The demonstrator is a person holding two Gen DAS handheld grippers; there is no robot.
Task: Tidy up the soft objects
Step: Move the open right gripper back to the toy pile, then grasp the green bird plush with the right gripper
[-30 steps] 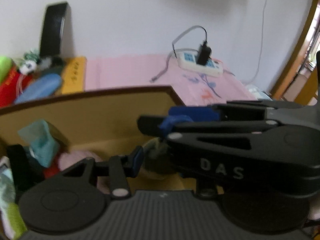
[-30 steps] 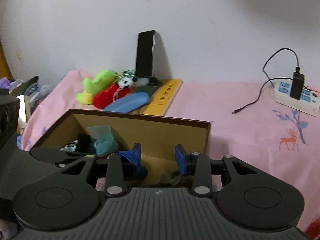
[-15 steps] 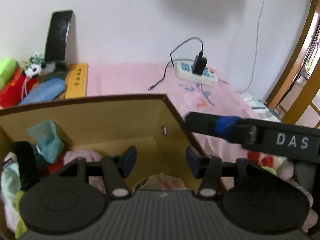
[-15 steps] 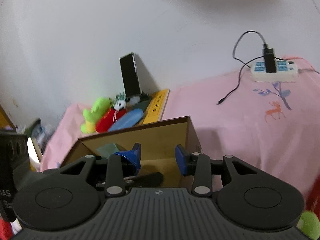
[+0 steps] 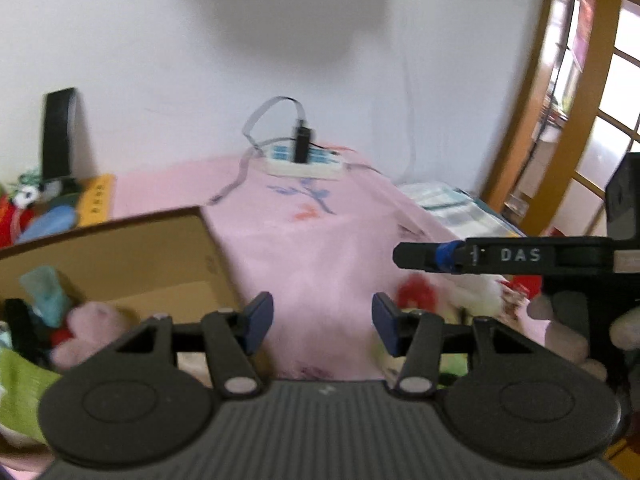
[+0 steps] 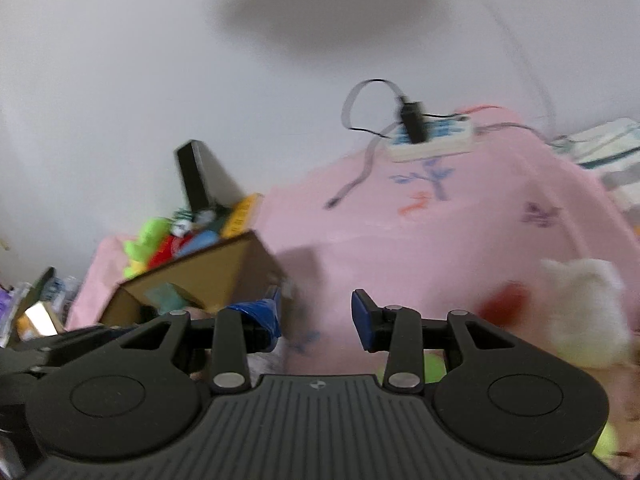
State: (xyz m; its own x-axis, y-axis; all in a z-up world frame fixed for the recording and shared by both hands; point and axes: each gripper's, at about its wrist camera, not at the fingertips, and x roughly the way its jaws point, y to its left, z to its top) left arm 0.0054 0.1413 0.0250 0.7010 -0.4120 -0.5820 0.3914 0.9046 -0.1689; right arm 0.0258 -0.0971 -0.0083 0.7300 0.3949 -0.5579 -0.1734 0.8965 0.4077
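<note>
1. The left claw (image 5: 322,322) is standing partly open with nothing between its blue pads; only the pink patterned bed cover (image 5: 320,248) is showing through the gap.
2. The right claw (image 6: 316,318) is opening at this moment, and nothing is lying between its pads.
3. The open brown cardboard box (image 5: 120,248) is sitting on the bed cover to the left of both claws. It is already holding several soft things: a pale pink plush toy (image 5: 90,330), a teal fabric piece (image 5: 42,294) and a lime green cloth (image 5: 20,384).
4. Soft objects are still lying outside the box. A fluffy white plush toy (image 6: 584,308) with a red item (image 6: 502,300) beside it is resting on the bed cover to the right, near the right claw.
5. A further group, including a lime green plush toy (image 6: 146,240), is lying behind the box near the wall.
6. Judgement: the task is partly done, with both claws free for the next pick.
</note>
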